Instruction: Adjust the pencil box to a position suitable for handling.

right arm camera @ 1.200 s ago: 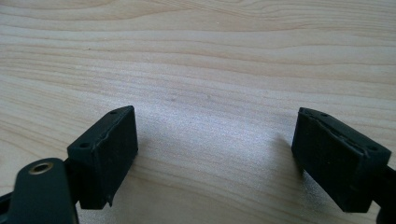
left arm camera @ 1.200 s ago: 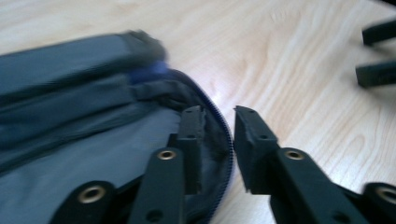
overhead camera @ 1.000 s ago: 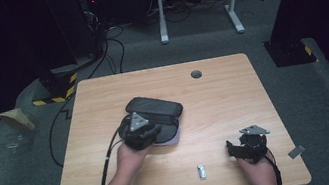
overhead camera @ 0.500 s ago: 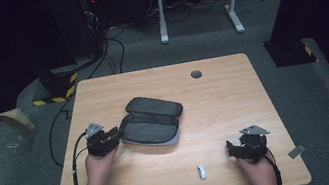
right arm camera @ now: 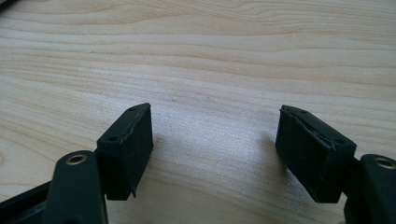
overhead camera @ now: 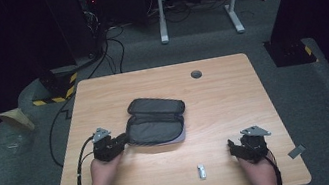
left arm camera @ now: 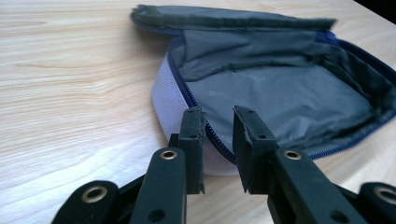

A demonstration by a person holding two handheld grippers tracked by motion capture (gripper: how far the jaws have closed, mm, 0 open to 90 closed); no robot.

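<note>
Currently the pouch lies unzipped, lid back, mid-table. Left gripper has just been narrowing, its jaws straddling the near zipper rim without pinching. Right gripper gapes wide over bare table. The small clip remains unloaded.

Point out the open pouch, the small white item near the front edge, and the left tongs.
open pouch [overhead camera: 155, 127], high view, on its grey inner lining.
small white item [overhead camera: 201, 171], high view, on its middle.
left tongs [left arm camera: 218, 122], left gripper view, midway between the tips, at the pouch's zipper rim.
</note>
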